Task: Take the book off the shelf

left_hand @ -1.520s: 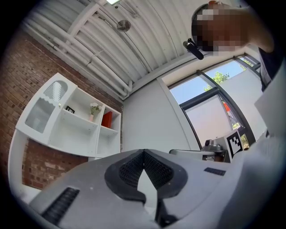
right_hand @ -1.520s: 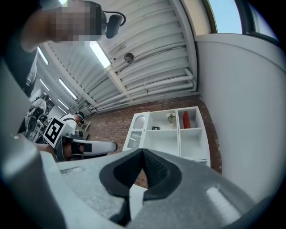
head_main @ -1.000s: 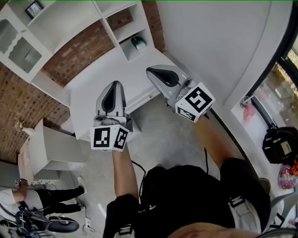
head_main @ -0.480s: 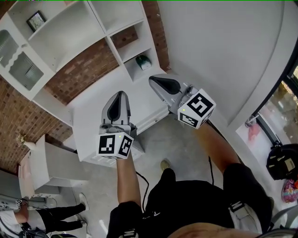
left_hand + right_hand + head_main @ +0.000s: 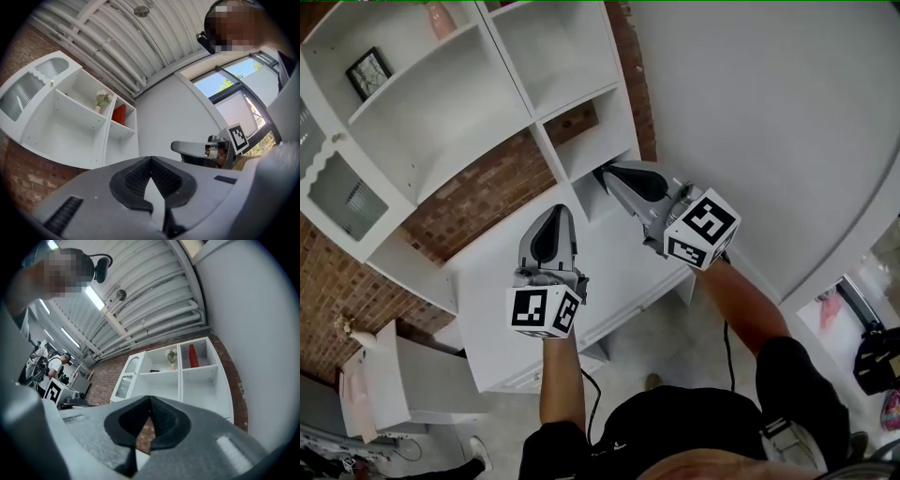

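Note:
A red book (image 5: 118, 114) stands upright in the top right compartment of the white shelf unit (image 5: 487, 103); the right gripper view shows the book (image 5: 192, 356) too. It does not show in the head view. My left gripper (image 5: 553, 214) is raised over the white counter, below the shelves, jaws shut and empty. My right gripper (image 5: 605, 174) points at the lower right cubby, also shut with nothing in it. Both are well short of the book.
A flower vase (image 5: 99, 99) stands in the compartment left of the book. A small picture frame (image 5: 368, 70) and a pink vase (image 5: 441, 16) sit on upper shelves. A glass-door cabinet (image 5: 337, 183) is at the left, a plain white wall (image 5: 769, 112) at the right.
Both grippers have risen from over the counter toward the shelves, and the head view has tilted up. The green object in the lower cubby is now hidden behind the right gripper.

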`<action>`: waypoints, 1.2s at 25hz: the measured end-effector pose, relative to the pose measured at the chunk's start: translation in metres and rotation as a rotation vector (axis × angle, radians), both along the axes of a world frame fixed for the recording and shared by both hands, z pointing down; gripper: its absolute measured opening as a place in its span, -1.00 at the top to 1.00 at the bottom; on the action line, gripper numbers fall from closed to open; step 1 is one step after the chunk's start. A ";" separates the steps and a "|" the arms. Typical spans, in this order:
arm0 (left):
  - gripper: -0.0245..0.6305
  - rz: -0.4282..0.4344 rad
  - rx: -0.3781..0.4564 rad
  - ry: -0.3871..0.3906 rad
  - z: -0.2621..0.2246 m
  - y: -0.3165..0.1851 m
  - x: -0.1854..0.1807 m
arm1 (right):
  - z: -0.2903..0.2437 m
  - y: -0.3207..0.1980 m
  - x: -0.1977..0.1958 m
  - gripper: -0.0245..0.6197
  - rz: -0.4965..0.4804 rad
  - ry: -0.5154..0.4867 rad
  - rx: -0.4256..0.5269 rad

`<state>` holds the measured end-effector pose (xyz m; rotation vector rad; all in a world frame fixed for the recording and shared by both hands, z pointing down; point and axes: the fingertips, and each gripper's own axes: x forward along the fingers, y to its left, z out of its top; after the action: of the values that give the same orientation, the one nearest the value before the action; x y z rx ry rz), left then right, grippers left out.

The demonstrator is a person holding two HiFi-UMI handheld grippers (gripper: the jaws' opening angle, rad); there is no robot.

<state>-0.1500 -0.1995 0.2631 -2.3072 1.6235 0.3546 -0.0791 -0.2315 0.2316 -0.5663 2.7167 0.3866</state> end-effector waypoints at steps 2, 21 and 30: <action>0.93 0.012 0.007 -0.008 -0.005 -0.022 -0.014 | -0.011 -0.022 -0.015 0.92 0.008 -0.004 0.009; 0.93 -0.006 0.056 0.038 -0.073 -0.177 -0.068 | -0.180 -0.197 -0.073 0.91 -0.011 -0.063 0.076; 0.93 -0.069 0.043 0.038 -0.099 -0.248 -0.082 | -0.261 -0.274 -0.094 0.70 0.002 -0.062 0.106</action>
<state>-0.2319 -0.4478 0.1639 -2.2203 1.6915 0.4153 -0.1734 -0.5056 -0.0291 -0.5422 2.6185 0.5011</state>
